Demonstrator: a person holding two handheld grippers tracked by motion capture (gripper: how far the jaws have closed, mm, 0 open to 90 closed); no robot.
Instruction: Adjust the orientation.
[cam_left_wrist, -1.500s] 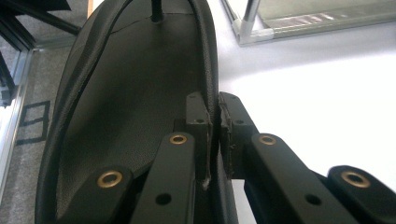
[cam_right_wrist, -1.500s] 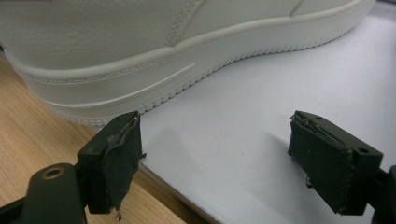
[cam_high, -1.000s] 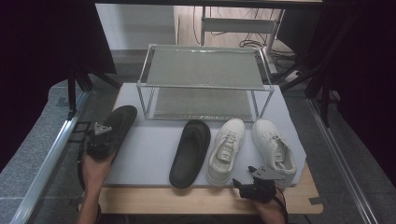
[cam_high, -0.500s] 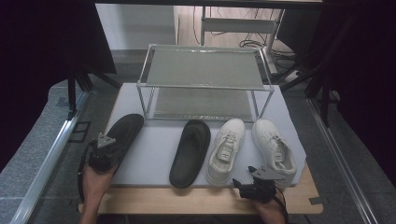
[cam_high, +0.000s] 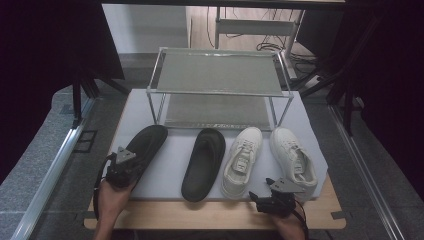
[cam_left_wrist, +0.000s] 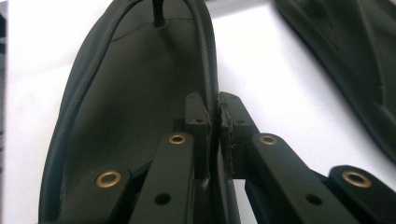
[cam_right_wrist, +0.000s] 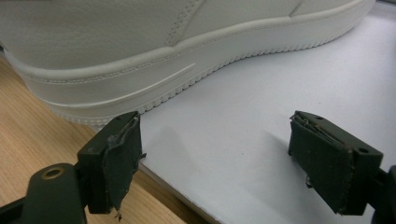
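- The left claw is clenched on the side wall of a black slipper; in the left gripper view its pads pinch that thin rim between them.
- That slipper stretches ahead of the claw over the white mat on the counter.
- A second black slipper lies to that claw's right, apart from the held one.
- The right claw is released, jaws wide apart, with bare mat between them.
- A white sneaker sits just ahead of its left pad; another white sneaker lies beside it.
- A wire shoe rack stands well beyond both claws.
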